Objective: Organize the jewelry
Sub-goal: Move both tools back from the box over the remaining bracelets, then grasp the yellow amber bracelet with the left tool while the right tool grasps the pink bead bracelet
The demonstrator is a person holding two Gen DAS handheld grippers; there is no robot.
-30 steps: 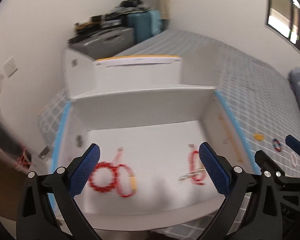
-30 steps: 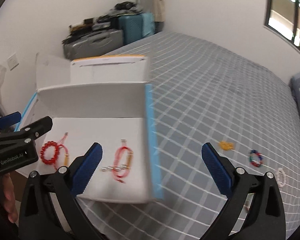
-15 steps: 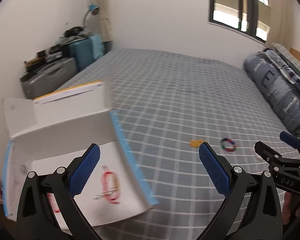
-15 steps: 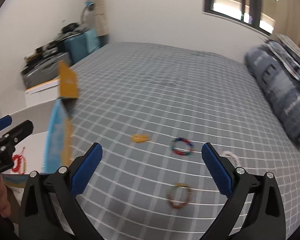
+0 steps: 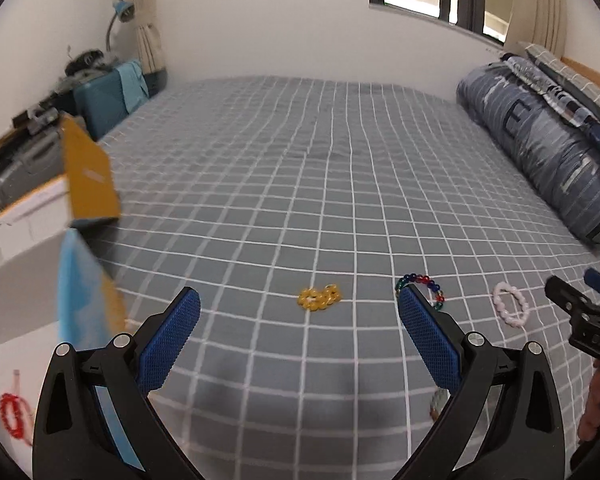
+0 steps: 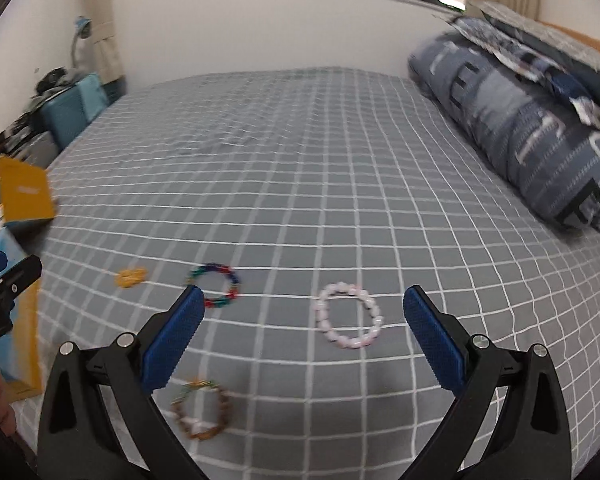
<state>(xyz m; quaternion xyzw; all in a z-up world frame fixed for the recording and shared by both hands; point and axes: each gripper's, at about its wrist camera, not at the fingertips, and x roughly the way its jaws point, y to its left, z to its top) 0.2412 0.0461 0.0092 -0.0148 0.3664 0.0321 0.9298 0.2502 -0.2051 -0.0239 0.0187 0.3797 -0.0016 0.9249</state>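
Note:
Several bracelets lie on the grey checked bed. A yellow one point(image 5: 319, 298) point(image 6: 130, 277), a multicolour bead one point(image 5: 419, 287) point(image 6: 216, 285), a pink one point(image 5: 510, 309) point(image 6: 347, 321) and a brown one point(image 6: 201, 409). My left gripper point(image 5: 298, 332) is open and empty, above the bed just short of the yellow bracelet. My right gripper point(image 6: 300, 332) is open and empty, with the pink bracelet between its fingers' line of sight. A white box point(image 5: 24, 280) at the left holds a red bracelet point(image 5: 14, 420).
A rolled blue-grey duvet point(image 5: 548, 152) point(image 6: 532, 136) lies along the bed's right side. Suitcases and clutter point(image 5: 60, 120) stand at the far left by the wall. The box's yellow flap point(image 5: 88, 176) point(image 6: 24, 192) stands up at the left.
Both grippers have swung right, away from the white box toward the loose bracelets on the bed. Both stay open and empty.

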